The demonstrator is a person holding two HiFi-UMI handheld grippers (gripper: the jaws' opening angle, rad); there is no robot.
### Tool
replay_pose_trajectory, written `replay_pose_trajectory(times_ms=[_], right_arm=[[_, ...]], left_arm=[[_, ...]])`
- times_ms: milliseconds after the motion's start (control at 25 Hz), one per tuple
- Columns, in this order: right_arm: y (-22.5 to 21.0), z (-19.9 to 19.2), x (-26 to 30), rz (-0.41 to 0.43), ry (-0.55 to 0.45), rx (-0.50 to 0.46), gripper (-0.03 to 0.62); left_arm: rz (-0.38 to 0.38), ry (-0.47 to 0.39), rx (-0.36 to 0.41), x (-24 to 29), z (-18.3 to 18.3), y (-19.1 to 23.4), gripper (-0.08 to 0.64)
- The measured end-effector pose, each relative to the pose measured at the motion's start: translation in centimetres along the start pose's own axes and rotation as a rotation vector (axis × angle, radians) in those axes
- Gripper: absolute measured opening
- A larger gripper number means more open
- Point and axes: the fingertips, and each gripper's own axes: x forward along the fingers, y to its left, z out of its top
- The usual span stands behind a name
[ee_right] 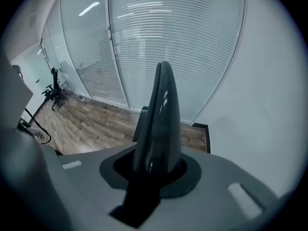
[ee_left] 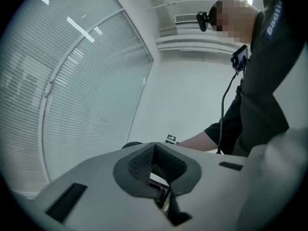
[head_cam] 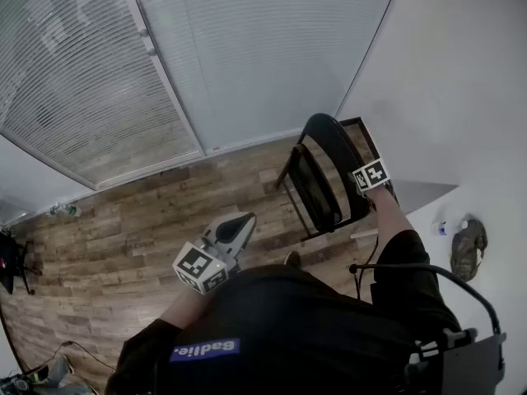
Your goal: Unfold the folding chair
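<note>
A black folding chair (head_cam: 317, 179) stands on the wood floor beside the white wall, its seat panel steeply tilted within the frame. My right gripper (head_cam: 362, 169) reaches down to the chair's curved backrest and is shut on it. In the right gripper view the glossy black backrest (ee_right: 161, 119) rises edge-on from between the jaws of the right gripper (ee_right: 155, 171). My left gripper (head_cam: 235, 227) hangs level in front of the person's body, away from the chair. In its own view the left gripper (ee_left: 162, 195) is shut with nothing in it.
Glass walls with blinds (head_cam: 206, 64) run along the far side. A white wall (head_cam: 445, 81) stands right of the chair. An olive bag (head_cam: 468, 249) and a small bottle (head_cam: 441, 229) lie at the wall. A black stand (head_cam: 12, 262) is at far left.
</note>
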Motion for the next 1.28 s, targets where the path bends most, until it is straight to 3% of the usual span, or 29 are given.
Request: replay_pose_trajectory(times_ms=[760,1280], right_arm=[[0.5,0.1,-0.3,-0.003,-0.015,-0.012,0.092],[0.5,0.2,0.1,-0.001,-0.029,-0.027,0.092]], left_arm=[[0.007,-0.006,-0.027,-0.3,-0.5,0.1,0.005],[-0.036,0.045,-0.070,2.2,-3.4,0.0,0.005]])
